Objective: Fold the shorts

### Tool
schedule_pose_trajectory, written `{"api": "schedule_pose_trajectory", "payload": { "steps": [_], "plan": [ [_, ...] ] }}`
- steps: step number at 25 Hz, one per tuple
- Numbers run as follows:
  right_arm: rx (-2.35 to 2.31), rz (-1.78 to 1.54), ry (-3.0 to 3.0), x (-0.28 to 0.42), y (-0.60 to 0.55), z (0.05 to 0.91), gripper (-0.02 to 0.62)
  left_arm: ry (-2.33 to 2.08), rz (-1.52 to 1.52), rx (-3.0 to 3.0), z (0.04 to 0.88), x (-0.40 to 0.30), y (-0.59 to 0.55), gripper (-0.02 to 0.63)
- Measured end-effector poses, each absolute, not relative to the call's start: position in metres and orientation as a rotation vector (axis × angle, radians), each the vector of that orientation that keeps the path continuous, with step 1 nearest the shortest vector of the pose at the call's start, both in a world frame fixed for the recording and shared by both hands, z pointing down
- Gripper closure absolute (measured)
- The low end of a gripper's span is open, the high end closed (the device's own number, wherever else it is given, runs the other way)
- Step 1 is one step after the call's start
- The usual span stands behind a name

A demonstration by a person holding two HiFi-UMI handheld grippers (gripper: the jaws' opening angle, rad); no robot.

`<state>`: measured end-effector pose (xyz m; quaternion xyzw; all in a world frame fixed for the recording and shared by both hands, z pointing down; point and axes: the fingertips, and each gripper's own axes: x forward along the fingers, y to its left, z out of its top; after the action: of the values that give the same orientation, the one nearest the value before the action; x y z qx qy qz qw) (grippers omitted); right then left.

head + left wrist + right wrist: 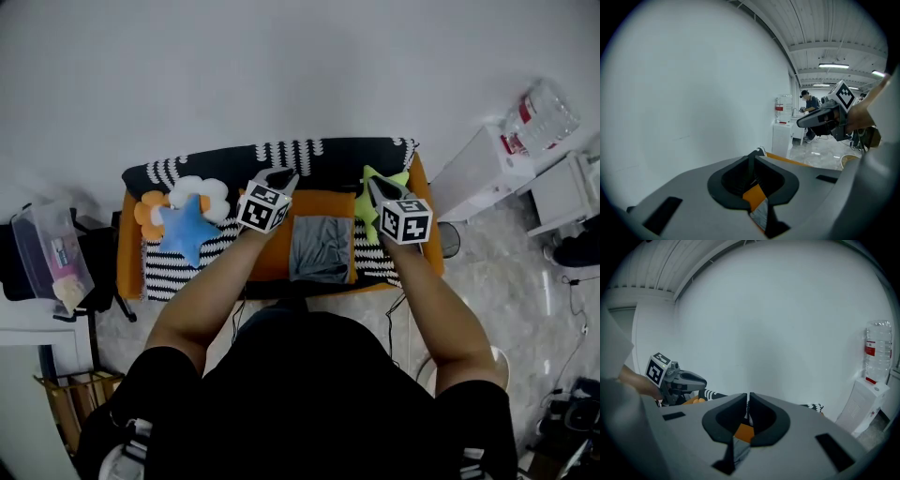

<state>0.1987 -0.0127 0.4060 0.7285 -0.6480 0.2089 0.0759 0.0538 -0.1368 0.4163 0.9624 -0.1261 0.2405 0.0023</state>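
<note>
Left gripper (281, 178) and right gripper (373, 184) both closed on nothing, above the grey shorts (320, 248); for another fold we spread the jaws first, then pinch matching corners evenly.

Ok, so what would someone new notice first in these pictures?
Probably the left gripper and right gripper, each with a black-and-white marker cube, both shut and empty above an orange sofa. Between them the grey shorts lie folded into a rectangle on the seat. At the left, a blue star cushion stands out on the striped blanket.
</note>
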Motion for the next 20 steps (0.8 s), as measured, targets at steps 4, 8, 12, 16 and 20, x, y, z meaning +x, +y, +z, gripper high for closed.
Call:
{"api": "schedule_pose_trajectory", "payload": {
  "steps": [4,8,12,16,20],
  "plan": [
    [2.18,0.639,-1.915,0.197,-0.007,0.41,0.577,-0.396,0.764,3.016,0.415,0.044,-0.139,0.554],
    [2.171,0.644,-1.899,0.198,0.001,0.412,0.578,-0.394,0.77,3.012,0.415,0.037,-0.137,0.554],
    [2.164,0.646,-1.878,0.198,0.008,0.415,0.578,-0.387,0.777,3.005,0.418,0.031,-0.135,0.554],
    [2.177,0.652,-1.873,0.199,0.009,0.416,0.578,-0.394,0.783,2.997,0.421,0.027,-0.135,0.554],
    [2.17,0.654,-1.878,0.194,0.009,0.417,0.579,-0.402,0.782,2.995,0.422,0.022,-0.133,0.554]
  ]
}}
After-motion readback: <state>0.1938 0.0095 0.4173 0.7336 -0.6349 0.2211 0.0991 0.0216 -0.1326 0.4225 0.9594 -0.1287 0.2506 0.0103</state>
